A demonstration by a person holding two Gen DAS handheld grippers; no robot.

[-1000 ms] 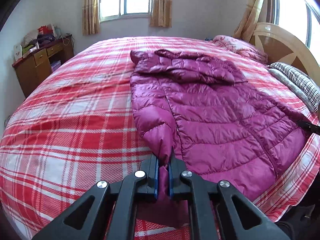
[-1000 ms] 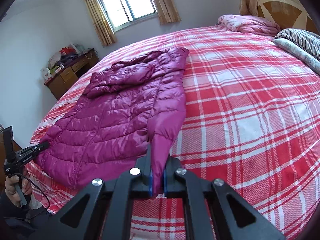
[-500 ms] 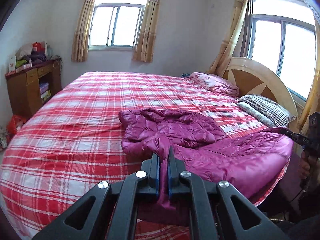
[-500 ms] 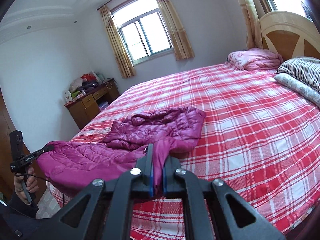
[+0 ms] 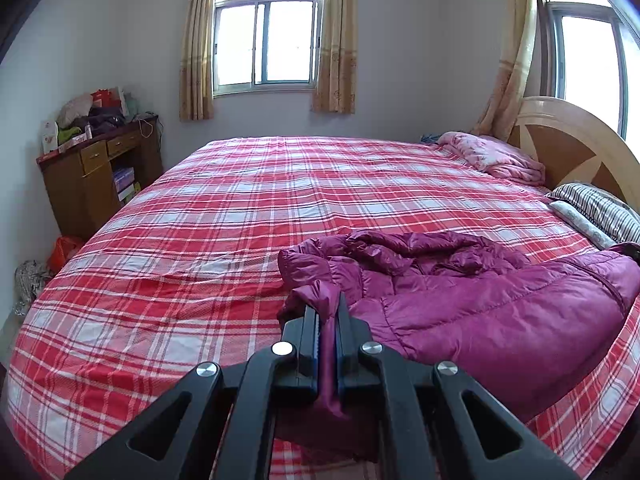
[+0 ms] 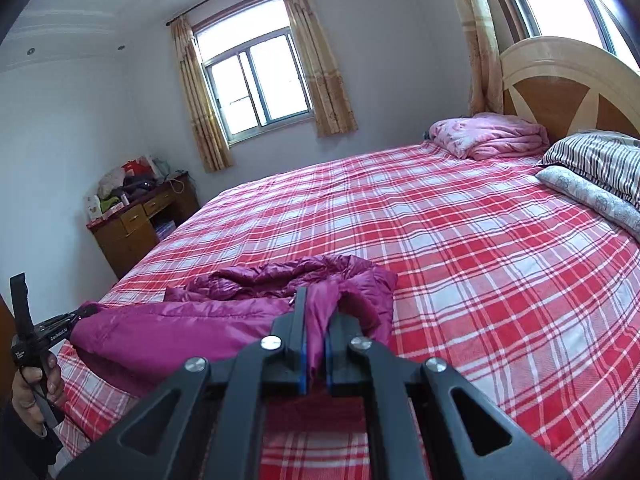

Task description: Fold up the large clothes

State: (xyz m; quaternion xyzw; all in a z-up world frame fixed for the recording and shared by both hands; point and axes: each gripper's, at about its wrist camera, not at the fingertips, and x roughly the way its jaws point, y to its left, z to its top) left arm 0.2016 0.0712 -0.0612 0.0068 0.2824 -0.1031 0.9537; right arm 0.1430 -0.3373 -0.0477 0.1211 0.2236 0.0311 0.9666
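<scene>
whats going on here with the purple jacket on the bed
A person is folding a purple puffer jacket on a bed with a red plaid cover, using a handheld gripper in each hand. The left gripper and the right gripper are each shut on a bit of the jacket at its near end, which is raised off the cover. The far part, with the hood, lies bunched on the bed. The fold is not finished.

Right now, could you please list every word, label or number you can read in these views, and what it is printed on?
White lettering on the left gripper, seen in the right wrist view: too small and blurred to read.
Packages on the wooden desk: print too small to read.
Nothing else bears text.
</scene>
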